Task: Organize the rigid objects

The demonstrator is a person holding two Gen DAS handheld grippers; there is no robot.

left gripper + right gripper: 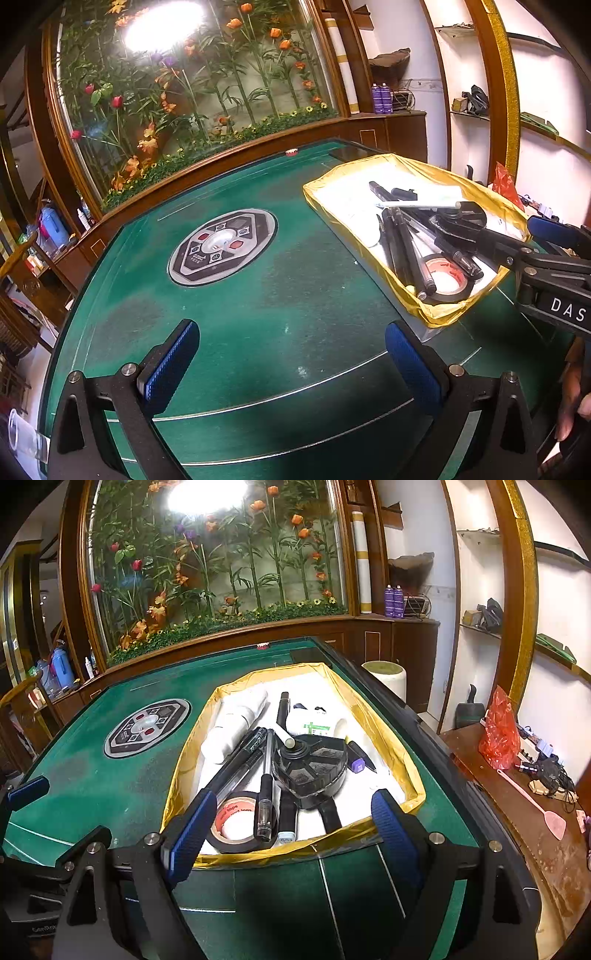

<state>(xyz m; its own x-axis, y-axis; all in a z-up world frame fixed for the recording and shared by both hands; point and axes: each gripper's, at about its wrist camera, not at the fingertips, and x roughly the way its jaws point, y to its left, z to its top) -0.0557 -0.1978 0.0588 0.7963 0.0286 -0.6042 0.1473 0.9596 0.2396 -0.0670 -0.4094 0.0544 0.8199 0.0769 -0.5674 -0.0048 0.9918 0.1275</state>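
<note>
We see our left gripper [291, 363] low in frame over the green worktop [240, 302], fingers spread, right gripper [293, 827] fingers spread before the yellow-lined tray [388, 738] mid-frame, holding pens [266, 794], tape roll [236, 823], black round organizer [314, 771]

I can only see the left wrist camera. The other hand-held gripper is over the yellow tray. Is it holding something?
Observer: No. The right wrist view shows the right hand-held gripper open and holding nothing, at the near edge of the yellow-lined tray.
Operator: What's hiding behind that round black thing?
Observer: A purple-capped marker lies right beside the round black container, on the side your camera can't see.
Operator: Is there anything past the table?
Observer: Yes, a pink fly swatter lies on a brown side table.
</note>
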